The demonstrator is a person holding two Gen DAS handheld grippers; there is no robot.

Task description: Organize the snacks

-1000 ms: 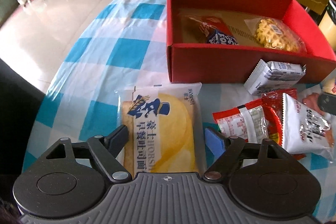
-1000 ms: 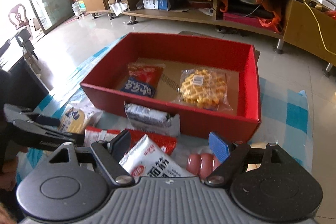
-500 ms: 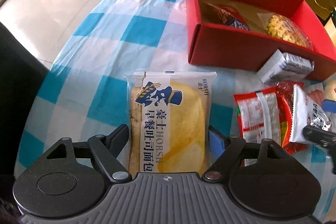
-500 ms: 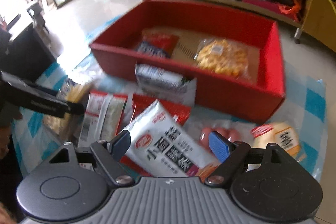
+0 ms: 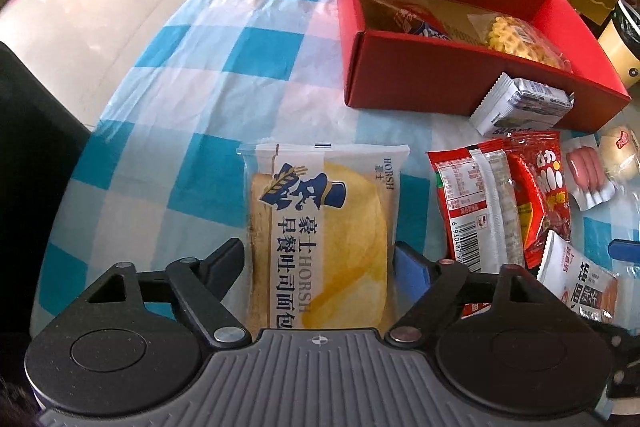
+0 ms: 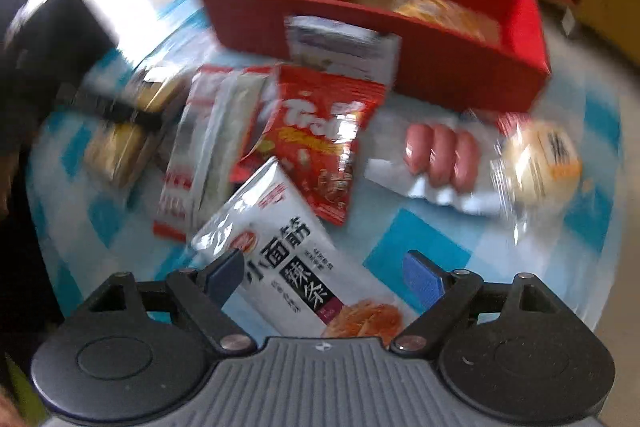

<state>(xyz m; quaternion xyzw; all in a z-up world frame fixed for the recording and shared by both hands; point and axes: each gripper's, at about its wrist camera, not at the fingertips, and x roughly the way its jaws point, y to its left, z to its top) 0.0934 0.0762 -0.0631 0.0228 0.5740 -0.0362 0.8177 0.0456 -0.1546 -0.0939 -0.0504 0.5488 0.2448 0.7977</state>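
A yellow-and-white bread packet [image 5: 320, 219] lies flat on the blue checked cloth. My left gripper [image 5: 320, 263] straddles its near end, jaws opening, pads just beside its edges. In the blurred right wrist view a white spicy-strip packet [image 6: 288, 251] lies slantwise on the cloth. My right gripper [image 6: 324, 273] is low over it with its jaws opening. The left finger sits at the packet's edge and the right one stands off it. The red box [image 5: 440, 83] at the back holds a waffle packet [image 5: 520, 39] and a red-blue packet [image 5: 416, 21].
A silver-white packet [image 5: 520, 107] leans on the box's front wall. Two red packets [image 5: 476, 203], a sausage pack [image 5: 584, 171] and a wrapped bun [image 5: 620, 159] lie between the grippers. The table's rounded edge drops to the floor on the left; a dark chair [image 5: 32, 147] stands there.
My right gripper has dipped and swung over the white packet, which now lies between its fingers. My left gripper squeezed in on the bread, then eased a little wider.
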